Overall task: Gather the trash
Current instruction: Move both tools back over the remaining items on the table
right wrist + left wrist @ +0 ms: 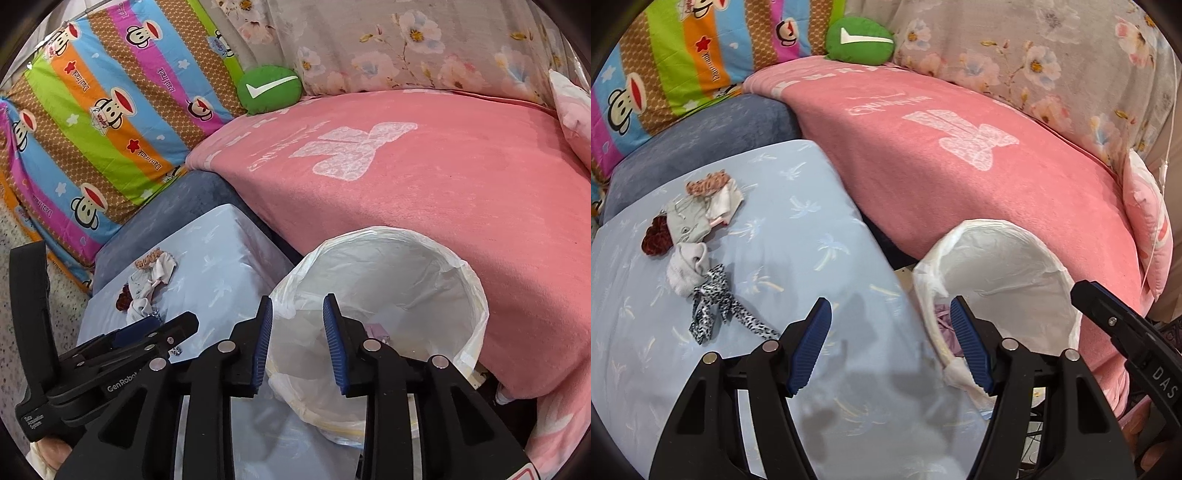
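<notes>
Bedding fills the background of both views: a pink blanket (979, 177) across the upper right, a striped cartoon quilt (676, 62) at the upper left, and a pale blue sheet (798, 229) spread over the surface in front. In the left wrist view, a small pile of scraps (694, 236) is seen at the left of the frame, well apart from the left gripper (890, 321), whose jaws are spread wide with nothing between them. The pile's long axis is laid from a pinkish scrap at the upper right down to a black-and-white spotted strip (716, 306) at the lower left, and that strip trails toward the gripper. A white-lined trash bin (1052, 266) is seen at the lower right. In the right wrist view, the right gripper (297, 314) is held over the near rim of the bin at lower centre; its jaws are partly parted and empty, and a small pale purple item (376, 330) lies inside the bin. The scraps are seen at the left. The next pickup would probably be best made by the left gripper, with the jaws set across the spotted strip, not along it, so a narrow part is pinched.
</notes>
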Tool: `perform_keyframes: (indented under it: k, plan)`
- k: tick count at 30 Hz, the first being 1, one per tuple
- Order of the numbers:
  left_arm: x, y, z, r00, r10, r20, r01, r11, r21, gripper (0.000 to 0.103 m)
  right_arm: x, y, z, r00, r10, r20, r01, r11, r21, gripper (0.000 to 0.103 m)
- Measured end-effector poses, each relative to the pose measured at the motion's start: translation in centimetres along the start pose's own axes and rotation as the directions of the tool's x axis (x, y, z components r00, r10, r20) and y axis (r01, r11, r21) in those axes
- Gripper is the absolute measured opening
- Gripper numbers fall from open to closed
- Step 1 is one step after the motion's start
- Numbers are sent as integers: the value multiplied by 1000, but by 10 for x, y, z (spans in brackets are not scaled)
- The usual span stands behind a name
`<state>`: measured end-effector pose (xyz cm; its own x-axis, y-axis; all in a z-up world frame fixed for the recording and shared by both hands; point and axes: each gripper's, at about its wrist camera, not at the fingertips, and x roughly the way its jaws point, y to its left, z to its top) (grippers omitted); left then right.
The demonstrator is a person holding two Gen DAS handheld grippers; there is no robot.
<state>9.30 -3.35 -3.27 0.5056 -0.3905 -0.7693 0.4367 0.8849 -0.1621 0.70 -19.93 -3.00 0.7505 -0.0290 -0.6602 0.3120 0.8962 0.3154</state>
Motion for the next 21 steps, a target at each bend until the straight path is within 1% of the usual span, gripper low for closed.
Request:
perform_keyframes:
  k: [2, 6, 19, 21]
  plan:
    - [0, 9, -1, 1000, 13, -2, -14, 1000, -15, 65, 3, 6, 0, 1000, 6, -6, -6, 1000, -7, 30]
    - [-2, 29, -2, 999, 42, -1, -42, 998, -53, 70, 12, 21, -2, 1000, 19, -18, -20, 999, -26, 33]
    - [-5, 90, -6, 994, 112, -9, -112, 983, -144, 70, 45, 77, -8, 995, 65, -73, -72, 993, -98, 40]
    - [-5, 102, -7, 992, 122, -16, -123, 979, -163, 73, 50, 85, -10, 994, 71, -83, -80, 991, -106, 41]
